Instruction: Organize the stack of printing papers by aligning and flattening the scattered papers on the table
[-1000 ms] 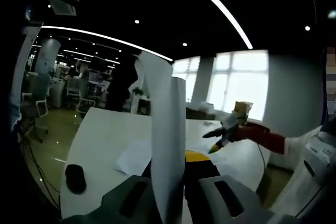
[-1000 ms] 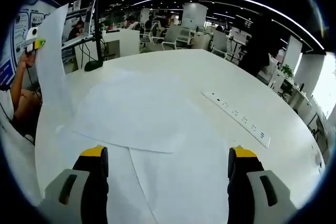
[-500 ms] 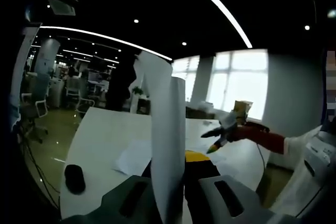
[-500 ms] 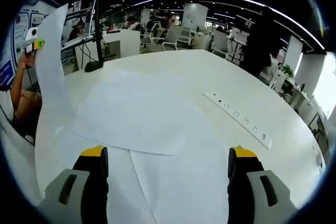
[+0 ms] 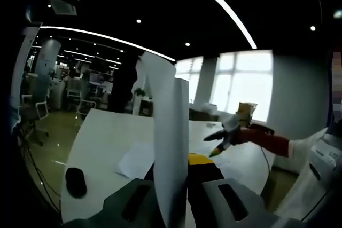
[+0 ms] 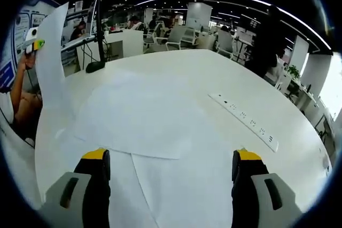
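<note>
Left gripper is clamped on a lifted sheet of white paper, jaws pinched together on its lower part, yellow tip of one jaw peeking out beside the sheet; the sheet stands upright off the desk and curls slightly at its top. In the right gripper view the same lifted sheet rises at the desk's left edge, with the left gripper at its top left (small, partly hidden by the paper) and a person's hand below it. Right gripper has jaws spread wide apart, holding nothing, hovering over loose papers that lie flat and overlapping, skewed to each other, across the near half of the white desk. A white power strip lies on the desk toward its right edge, apart from the papers. In the left gripper view the right gripper comes in from the right on a red sleeve, above more flat papers near the middle of the desk. A black mouse sits near the desk's left edge, well apart from the papers. Office chairs stand beyond the far edge.
</note>
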`<state>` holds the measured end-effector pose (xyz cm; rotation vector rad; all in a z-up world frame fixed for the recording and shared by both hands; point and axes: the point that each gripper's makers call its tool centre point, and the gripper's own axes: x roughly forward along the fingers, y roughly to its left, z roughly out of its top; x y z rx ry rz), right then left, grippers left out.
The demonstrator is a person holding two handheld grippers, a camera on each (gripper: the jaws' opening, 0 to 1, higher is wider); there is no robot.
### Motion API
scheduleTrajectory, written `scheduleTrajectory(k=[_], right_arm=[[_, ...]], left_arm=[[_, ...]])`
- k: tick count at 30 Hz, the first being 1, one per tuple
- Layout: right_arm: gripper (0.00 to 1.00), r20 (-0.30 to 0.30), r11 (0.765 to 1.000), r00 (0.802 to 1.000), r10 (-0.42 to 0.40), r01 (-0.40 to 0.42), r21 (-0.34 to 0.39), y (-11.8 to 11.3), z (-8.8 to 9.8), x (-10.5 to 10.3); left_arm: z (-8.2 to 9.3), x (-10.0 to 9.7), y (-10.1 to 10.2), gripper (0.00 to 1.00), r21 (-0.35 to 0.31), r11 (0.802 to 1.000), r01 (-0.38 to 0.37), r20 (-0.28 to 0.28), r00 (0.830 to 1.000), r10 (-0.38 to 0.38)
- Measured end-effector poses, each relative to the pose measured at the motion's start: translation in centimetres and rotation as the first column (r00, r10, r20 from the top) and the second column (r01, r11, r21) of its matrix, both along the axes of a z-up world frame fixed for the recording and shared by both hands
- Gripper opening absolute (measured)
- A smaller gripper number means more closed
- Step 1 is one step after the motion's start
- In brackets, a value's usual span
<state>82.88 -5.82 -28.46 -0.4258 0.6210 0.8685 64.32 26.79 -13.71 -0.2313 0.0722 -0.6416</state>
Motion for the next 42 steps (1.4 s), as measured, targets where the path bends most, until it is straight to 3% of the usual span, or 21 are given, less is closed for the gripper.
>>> scheduleTrajectory(k=[42], right_arm=[[0.9, -0.019, 1.0, 1.0, -0.008, 0.008, 0.013, 0.69, -0.82, 0.54]], left_arm=[[-0.04, -0.17, 0.04, 0.06, -0.004, 1.0, -0.003, 0.0, 1.0, 0.003]])
